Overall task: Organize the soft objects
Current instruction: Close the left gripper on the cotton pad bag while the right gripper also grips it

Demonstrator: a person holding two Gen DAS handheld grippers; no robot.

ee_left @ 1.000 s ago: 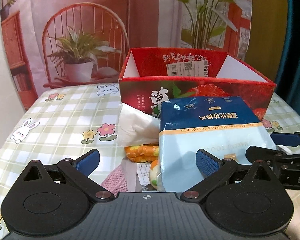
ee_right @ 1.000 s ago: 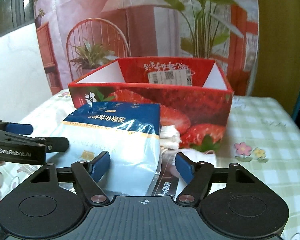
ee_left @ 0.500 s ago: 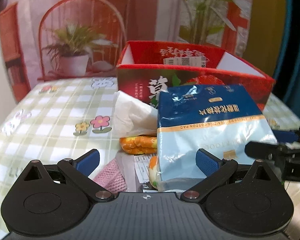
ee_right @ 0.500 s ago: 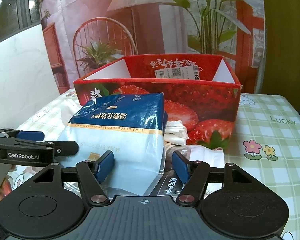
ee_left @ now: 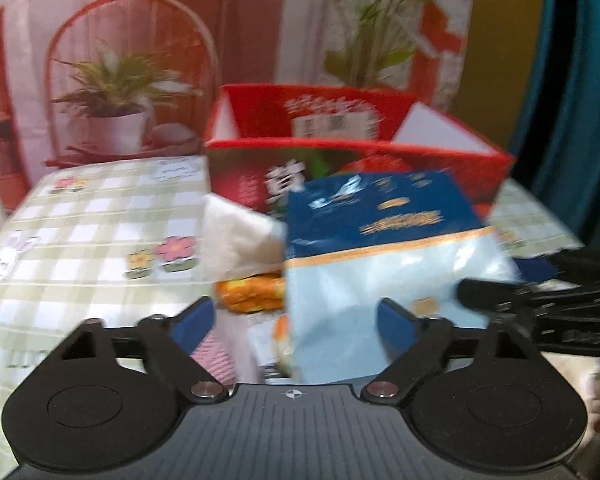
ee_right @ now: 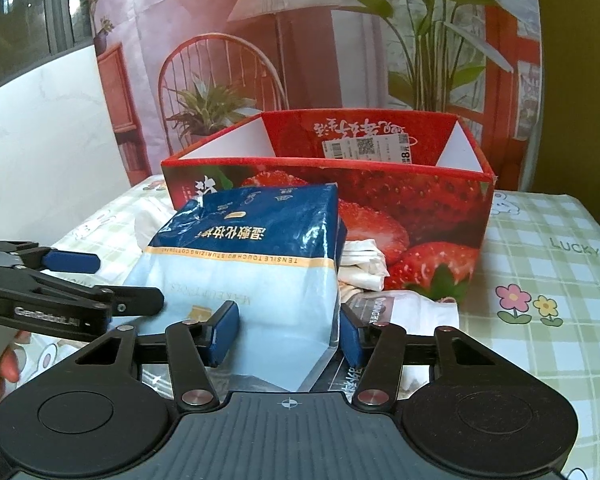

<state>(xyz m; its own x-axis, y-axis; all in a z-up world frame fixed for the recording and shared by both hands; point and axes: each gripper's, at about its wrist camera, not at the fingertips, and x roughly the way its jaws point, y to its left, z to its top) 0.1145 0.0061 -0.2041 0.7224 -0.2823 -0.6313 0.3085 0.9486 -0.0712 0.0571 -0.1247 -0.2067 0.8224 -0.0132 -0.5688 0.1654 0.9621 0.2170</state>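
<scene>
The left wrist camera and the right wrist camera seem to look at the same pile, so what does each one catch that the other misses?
Only the left wrist view shows an orange packet and something pink and knitted beside the pile.

Only the right wrist view shows folded white cloth against the box front, a clear-wrapped white pack and the word LUCKY on the tablecloth.

Both show the blue cotton pad bag standing before the red strawberry box, between the right gripper's closing pads, with the left gripper alongside.
</scene>
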